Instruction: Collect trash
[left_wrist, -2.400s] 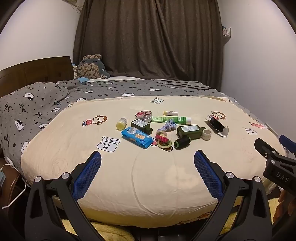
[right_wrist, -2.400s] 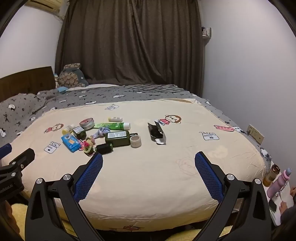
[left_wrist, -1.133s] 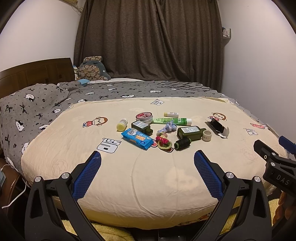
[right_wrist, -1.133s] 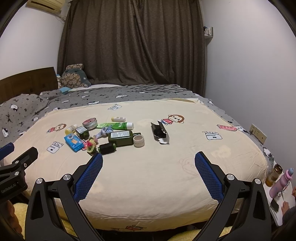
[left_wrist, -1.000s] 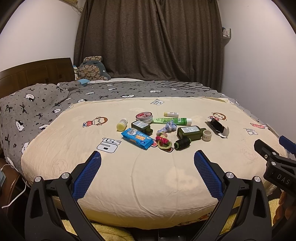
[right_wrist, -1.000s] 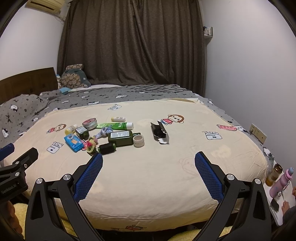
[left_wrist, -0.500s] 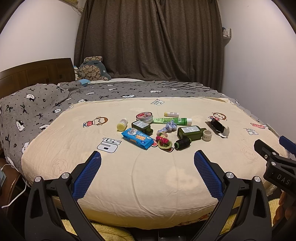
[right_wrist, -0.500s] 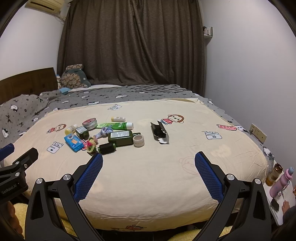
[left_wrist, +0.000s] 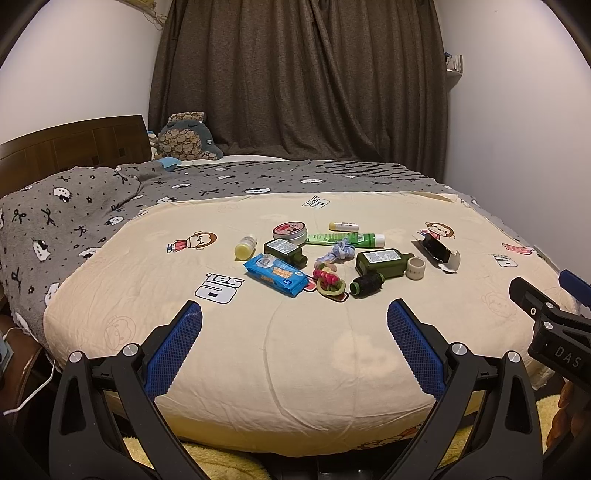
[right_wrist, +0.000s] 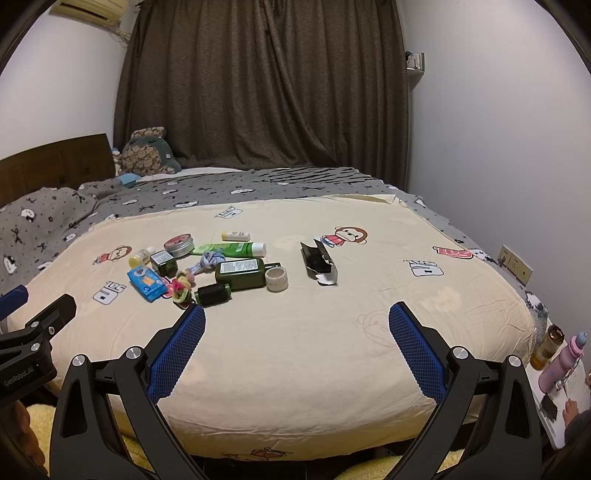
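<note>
Both grippers held at the near edge of the bed, jaws spread wide and empty; trash lies far ahead of them.

The left gripper (left_wrist: 294, 317) and right gripper (right_wrist: 297, 317) carry blue, grid-textured pads on black frames. On the cream cartoon-print bed cover (left_wrist: 295, 350) a torn-open black carton with white flap (right_wrist: 318, 263) lies apart, to the right of a tight cluster: blue crinkled plastic packet (left_wrist: 275, 274), dark green rectangular bottle with white label (left_wrist: 382, 260), small dark green bottle (left_wrist: 285, 251), black cylindrical cap (left_wrist: 366, 284), white tape ring (left_wrist: 416, 268), light green tube (left_wrist: 345, 239), round metal tin with red lid (left_wrist: 290, 231), small yellow bottle (left_wrist: 245, 247), knotted blue-white rope (left_wrist: 341, 252) and multicoloured bands (left_wrist: 328, 280). None touches either gripper.
</note>
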